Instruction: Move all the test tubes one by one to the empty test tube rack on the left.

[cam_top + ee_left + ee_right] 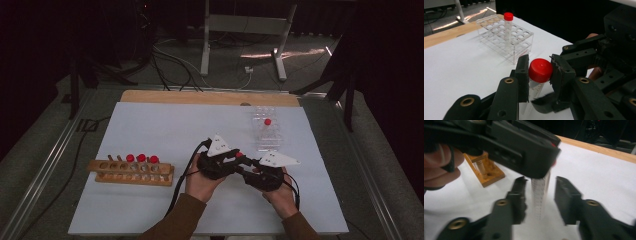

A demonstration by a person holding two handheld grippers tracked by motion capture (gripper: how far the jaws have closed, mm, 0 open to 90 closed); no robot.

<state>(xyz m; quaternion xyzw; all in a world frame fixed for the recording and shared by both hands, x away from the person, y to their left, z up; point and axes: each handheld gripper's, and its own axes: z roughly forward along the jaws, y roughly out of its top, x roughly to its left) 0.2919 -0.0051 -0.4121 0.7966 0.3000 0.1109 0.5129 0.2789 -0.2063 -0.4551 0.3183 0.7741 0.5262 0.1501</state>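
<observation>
L gripper point(539, 72) clamps the tube point(537, 86) by its red cap, mid-table near the clear rack point(522, 48). R gripper point(540, 195) has let go, jaws apart round the tube body. One tube point(508, 27) already racked; three left in wood rack point(132, 172).

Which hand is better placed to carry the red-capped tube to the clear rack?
Left: its tool is shut on the tube's red cap, while the right tool stands open around the tube, not pressing it.
</observation>
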